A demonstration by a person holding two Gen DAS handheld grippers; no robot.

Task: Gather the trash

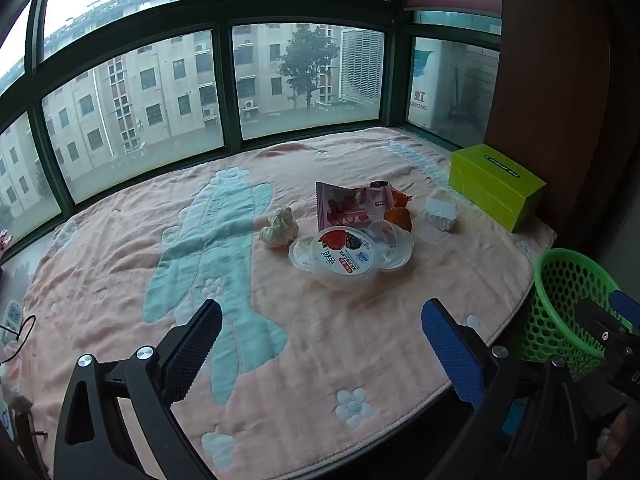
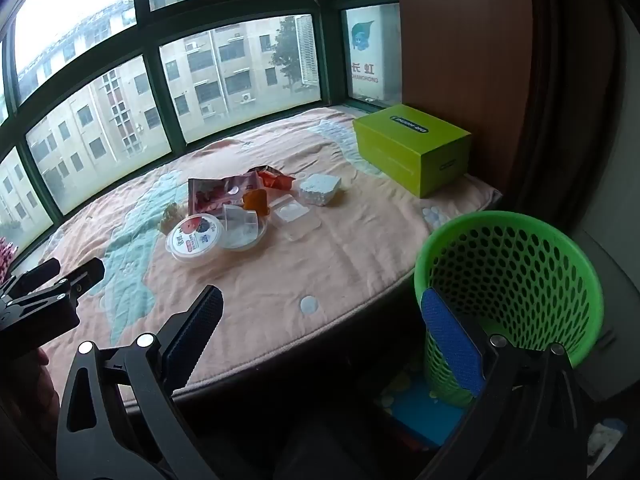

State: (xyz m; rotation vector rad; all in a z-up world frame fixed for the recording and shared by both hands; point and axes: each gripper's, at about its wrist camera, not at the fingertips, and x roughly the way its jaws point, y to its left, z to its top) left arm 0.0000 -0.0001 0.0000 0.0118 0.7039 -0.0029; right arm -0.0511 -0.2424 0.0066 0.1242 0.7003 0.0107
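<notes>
Both tongs, left (image 1: 322,334) and right (image 2: 322,320), gape apart; wrapper (image 1: 344,204) lies flat, lengthwise toward window.

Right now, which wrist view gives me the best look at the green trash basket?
The right wrist view: the green basket shows its whole rim and its mesh inside, beside the pink blanket. In the left wrist view the green basket sits at the frame's edge, partly hidden behind the right gripper.
</notes>
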